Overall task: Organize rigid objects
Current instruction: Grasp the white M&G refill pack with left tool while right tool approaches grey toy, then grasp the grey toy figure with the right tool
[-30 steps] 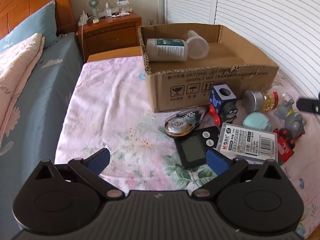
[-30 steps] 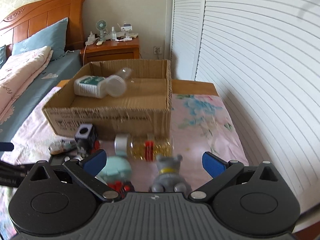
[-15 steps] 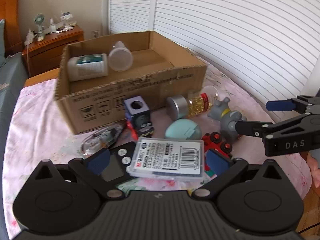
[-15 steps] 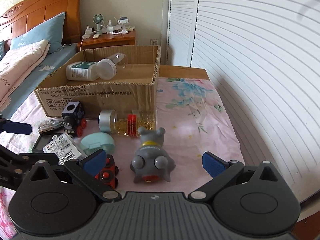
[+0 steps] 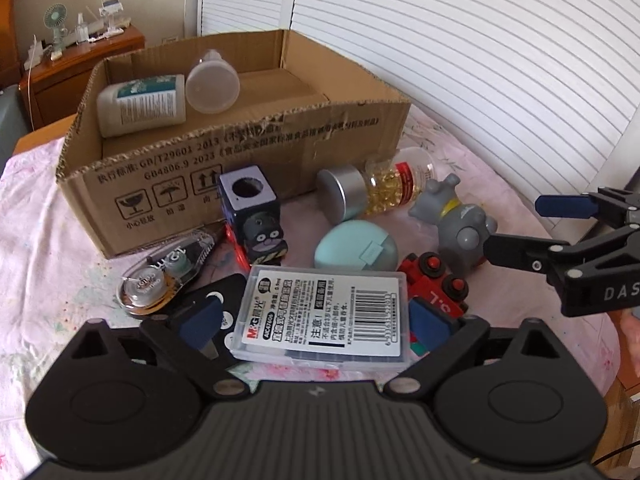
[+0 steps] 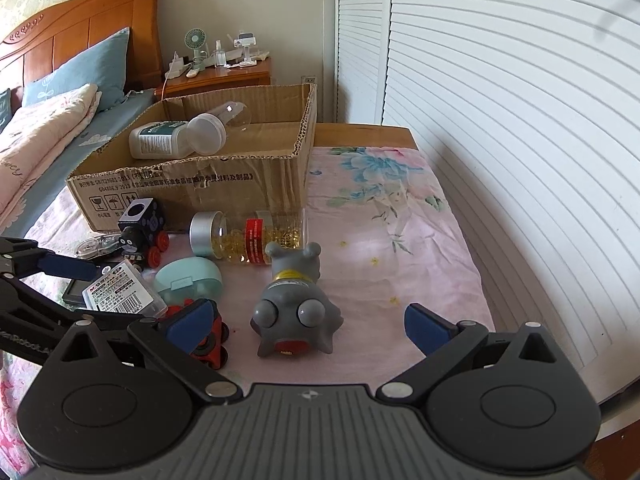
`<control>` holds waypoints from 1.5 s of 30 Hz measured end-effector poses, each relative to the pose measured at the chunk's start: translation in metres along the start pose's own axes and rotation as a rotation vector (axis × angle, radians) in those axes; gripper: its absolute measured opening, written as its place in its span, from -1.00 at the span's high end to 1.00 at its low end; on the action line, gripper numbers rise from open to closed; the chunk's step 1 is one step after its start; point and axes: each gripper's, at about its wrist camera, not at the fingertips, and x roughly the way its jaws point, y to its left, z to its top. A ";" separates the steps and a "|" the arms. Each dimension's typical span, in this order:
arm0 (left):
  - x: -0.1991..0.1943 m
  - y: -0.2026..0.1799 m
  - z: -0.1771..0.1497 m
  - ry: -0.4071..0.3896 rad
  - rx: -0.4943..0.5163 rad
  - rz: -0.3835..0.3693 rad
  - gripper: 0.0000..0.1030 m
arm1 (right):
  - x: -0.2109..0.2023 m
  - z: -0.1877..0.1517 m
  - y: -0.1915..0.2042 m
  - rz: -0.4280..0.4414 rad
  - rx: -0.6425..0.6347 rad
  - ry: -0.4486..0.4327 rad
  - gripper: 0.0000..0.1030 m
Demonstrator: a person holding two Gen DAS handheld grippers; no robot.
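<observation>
The clear flat plastic case with the barcode label (image 5: 326, 316) lies on the floral-clothed surface (image 5: 52, 216) before the open cardboard box (image 5: 240, 148), between your left tongs (image 5: 316, 320), which have just been closing around it. Finish gripping, then lift it boxward; your right tongs (image 6: 312, 322) gape empty above the grey toy animal (image 6: 296, 312).

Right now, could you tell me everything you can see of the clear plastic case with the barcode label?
The clear plastic case is a flat, rectangular, hard-looking box with a white label carrying a barcode, red M&G branding and printed text. It lies flat and closed, partly overlapping a black device, with a red toy car beside it. It sits between the pads of the left gripper, whose jaws have just been closing; contact is not clear.
</observation>
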 end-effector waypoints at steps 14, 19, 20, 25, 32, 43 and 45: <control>-0.017 -0.001 -0.021 0.017 0.007 0.033 -0.74 | 0.057 0.014 0.003 -0.078 -0.014 0.079 -1.00; -0.026 0.000 -0.034 0.040 0.020 0.042 -0.74 | 0.059 0.006 -0.010 -0.049 0.021 0.105 -1.00; -0.026 -0.001 -0.036 0.044 0.028 0.047 -0.74 | 0.058 0.004 -0.013 -0.034 0.028 0.111 -1.00; -0.026 -0.002 -0.043 0.052 0.047 0.064 -0.74 | 0.050 -0.008 -0.007 -0.017 -0.093 0.099 -1.00; -0.023 -0.004 -0.046 0.049 0.069 0.084 -0.77 | 0.043 -0.021 -0.011 0.014 -0.100 0.023 -1.00; -0.020 -0.009 -0.052 0.023 0.083 0.131 -0.92 | 0.046 -0.019 -0.015 0.046 -0.131 0.013 -1.00; -0.020 -0.011 -0.052 0.026 0.087 0.126 -0.90 | 0.046 -0.019 -0.015 0.056 -0.146 0.011 -1.00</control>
